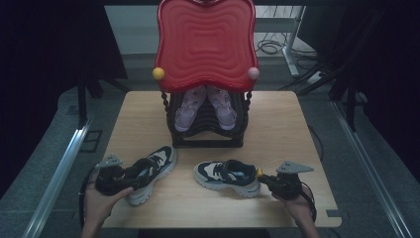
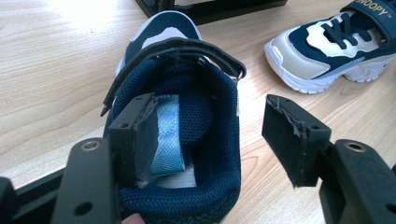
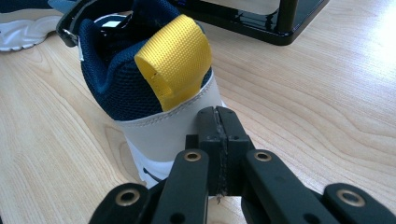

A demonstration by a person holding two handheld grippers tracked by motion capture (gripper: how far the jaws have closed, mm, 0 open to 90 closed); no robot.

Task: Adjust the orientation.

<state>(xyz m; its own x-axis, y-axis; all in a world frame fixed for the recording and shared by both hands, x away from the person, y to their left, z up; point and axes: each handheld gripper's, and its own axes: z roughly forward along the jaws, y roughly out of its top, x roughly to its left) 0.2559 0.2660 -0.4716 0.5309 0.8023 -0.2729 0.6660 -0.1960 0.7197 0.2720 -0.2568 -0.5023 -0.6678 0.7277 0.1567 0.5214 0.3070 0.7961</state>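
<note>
Left of the black rack (image 1: 208, 140), toward the desk's (image 1: 277, 124) near edge: left gripper (image 1: 115, 179), jaws spread wide, one inside the heel opening of the left sneaker (image 1: 151, 171), the other outside. In front of the rack: right sneaker (image 1: 227, 176), lying flat. Just behind its yellow heel tab (image 3: 175, 58): right gripper (image 1: 276, 182), jaws pressed together, seemingly gripping nothing.
</note>
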